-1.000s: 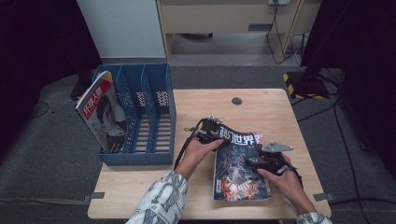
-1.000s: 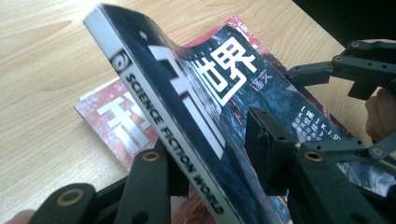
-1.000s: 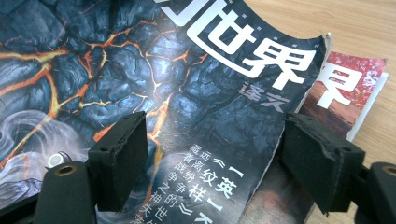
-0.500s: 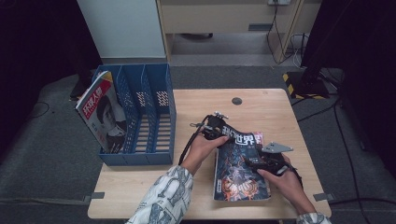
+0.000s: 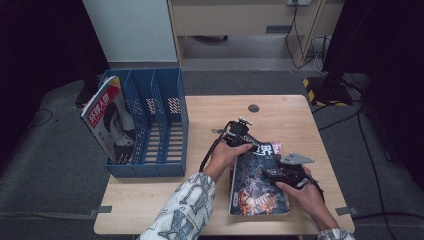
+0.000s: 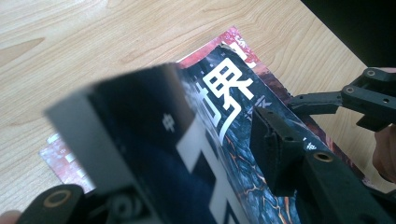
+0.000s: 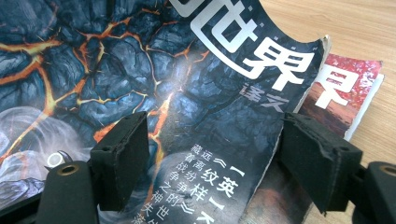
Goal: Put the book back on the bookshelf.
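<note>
Dark magazine (image 5: 257,182): lava-pattern cover with white characters, lying on the right half of the counter (image 5: 150,210), on top of a red magazine (image 7: 348,91) whose edge shows past its top and right side. Its top edge is lifted and curled.

Left gripper (image 5: 247,140): at the dark magazine's top edge. In the left gripper view the raised edge stands between its fingers (image 6: 275,154); the jaws have just been opening, and whether the pads press the cover cannot be told.

Right gripper (image 5: 270,172): over the dark magazine's right side. In the right gripper view the fingers (image 7: 121,158) stand apart, one over the cover, the other past its right edge above the red magazine; nothing is clamped.

Blue file rack (image 5: 172,167): on the counter's left end, three slots. The leftmost slot holds one upright magazine with a red title and a portrait cover (image 5: 110,125), leaning outward; the other two slots show bare mesh.

Small dark disc (image 5: 253,108): set in the counter near the far edge.
</note>
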`<state>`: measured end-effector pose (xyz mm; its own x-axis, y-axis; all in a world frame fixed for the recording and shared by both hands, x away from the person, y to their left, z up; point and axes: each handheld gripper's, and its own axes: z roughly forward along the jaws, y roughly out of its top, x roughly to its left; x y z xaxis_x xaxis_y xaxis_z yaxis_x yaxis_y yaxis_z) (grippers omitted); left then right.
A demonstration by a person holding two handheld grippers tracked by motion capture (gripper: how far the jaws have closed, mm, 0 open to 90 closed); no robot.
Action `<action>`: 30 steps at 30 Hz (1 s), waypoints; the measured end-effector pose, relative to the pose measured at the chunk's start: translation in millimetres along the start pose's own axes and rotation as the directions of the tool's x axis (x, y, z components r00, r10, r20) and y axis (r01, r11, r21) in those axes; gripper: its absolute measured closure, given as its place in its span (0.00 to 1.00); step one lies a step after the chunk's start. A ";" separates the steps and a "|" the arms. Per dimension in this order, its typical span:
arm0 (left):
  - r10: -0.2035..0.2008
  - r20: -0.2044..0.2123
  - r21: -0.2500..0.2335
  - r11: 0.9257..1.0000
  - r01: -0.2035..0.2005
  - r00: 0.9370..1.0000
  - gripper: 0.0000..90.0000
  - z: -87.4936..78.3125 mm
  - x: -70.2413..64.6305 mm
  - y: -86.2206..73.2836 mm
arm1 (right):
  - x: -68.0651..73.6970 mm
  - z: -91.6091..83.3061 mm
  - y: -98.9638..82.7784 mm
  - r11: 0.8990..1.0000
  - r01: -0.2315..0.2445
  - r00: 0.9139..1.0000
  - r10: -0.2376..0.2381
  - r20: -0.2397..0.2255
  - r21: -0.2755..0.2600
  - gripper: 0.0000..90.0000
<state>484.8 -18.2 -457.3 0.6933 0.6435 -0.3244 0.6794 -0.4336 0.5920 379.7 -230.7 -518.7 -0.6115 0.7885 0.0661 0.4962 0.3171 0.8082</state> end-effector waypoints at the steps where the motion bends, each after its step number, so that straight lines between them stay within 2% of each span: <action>1: -0.002 -0.001 0.001 1.000 0.002 1.000 0.63 0.5 0.5 0.4 | 0.1 0.3 -0.1 1.000 0.002 1.000 -0.002 0.001 -0.005 0.27; 4: -0.017 -0.001 0.006 1.000 0.017 1.000 0.65 1.7 1.5 0.9 | 0.7 0.2 -0.1 1.000 -0.001 1.000 0.001 0.002 -0.004 0.27; 7: -0.047 -0.001 0.027 0.999 0.047 0.999 0.73 1.2 3.6 0.9 | 1.2 0.2 0.0 1.000 0.004 1.000 -0.004 0.005 -0.006 0.27; 11: -0.083 0.028 0.005 0.997 0.083 0.996 0.84 -3.4 6.4 -1.5 | 0.6 -0.8 0.7 1.000 -0.011 1.000 0.011 0.004 0.006 0.26; 13: -0.079 0.045 -0.012 0.997 0.080 0.996 0.85 -6.9 6.4 -2.3 | -0.6 -3.3 2.2 1.000 -0.009 1.000 0.009 -0.008 0.010 0.26; 16: -0.055 0.056 -0.031 0.998 0.056 0.997 0.86 -12.8 4.3 -3.2 | -1.3 -11.4 4.9 0.999 -0.033 0.999 0.032 -0.021 -0.031 0.26; 18: -0.047 0.055 -0.041 0.998 0.049 0.997 0.86 -15.7 1.6 -3.2 | -1.6 -15.7 4.7 0.999 -0.029 0.999 0.028 -0.017 -0.035 0.28; 22: -0.020 0.056 -0.053 0.998 0.023 0.998 0.86 -24.5 -4.2 -3.2 | -1.8 -21.7 1.3 0.999 -0.015 1.000 0.014 -0.023 -0.038 0.38; 25: -0.007 0.053 -0.055 0.998 0.010 0.999 0.86 -32.0 -6.6 -3.9 | 2.6 -20.2 -0.9 0.999 -0.008 0.999 0.006 -0.037 -0.033 0.39; 27: -0.008 0.059 -0.052 0.999 0.011 0.998 0.86 -35.6 -7.2 -4.6 | 6.6 -16.5 -2.0 1.000 0.014 0.999 -0.014 -0.036 -0.017 0.39; 30: -0.007 0.063 -0.046 0.999 0.010 0.998 0.86 -39.0 -5.2 -6.2 | 9.8 -15.4 -0.9 1.000 0.021 0.999 -0.022 -0.034 -0.019 0.40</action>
<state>467.5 5.7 -430.5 0.7024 0.6055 -0.3742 0.6743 -0.3977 0.6221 363.7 -231.3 -509.8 -0.6427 0.7630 0.0685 0.4712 0.3233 0.8206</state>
